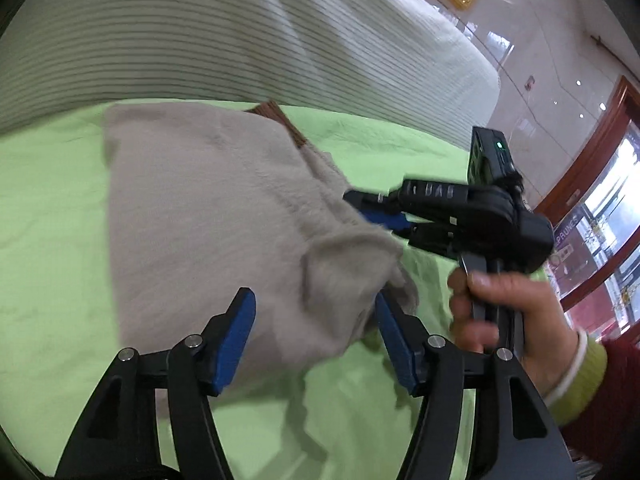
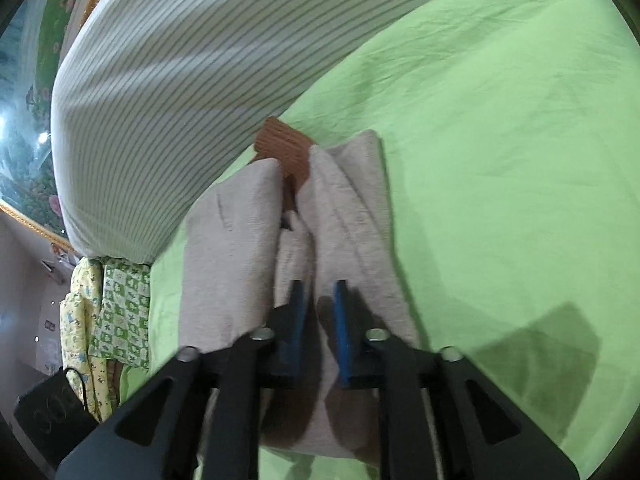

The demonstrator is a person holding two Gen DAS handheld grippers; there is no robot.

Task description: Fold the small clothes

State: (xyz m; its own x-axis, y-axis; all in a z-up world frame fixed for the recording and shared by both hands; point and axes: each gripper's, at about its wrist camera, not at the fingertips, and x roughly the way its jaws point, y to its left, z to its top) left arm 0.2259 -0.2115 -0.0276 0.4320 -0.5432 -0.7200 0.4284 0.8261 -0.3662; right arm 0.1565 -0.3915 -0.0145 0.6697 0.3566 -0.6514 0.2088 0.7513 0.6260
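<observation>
On the green sheet (image 1: 48,248), the right gripper (image 2: 318,312) is pinching the grey garment (image 1: 200,216); the left gripper (image 1: 316,320) is spreading wide beside it.

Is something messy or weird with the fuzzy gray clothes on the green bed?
A little. The gray garment is bunched up, not flat: the right gripper pinches a raised fold at its middle, and a brown ribbed band pokes out at the far end. No tears or spills show on the green sheet.
</observation>
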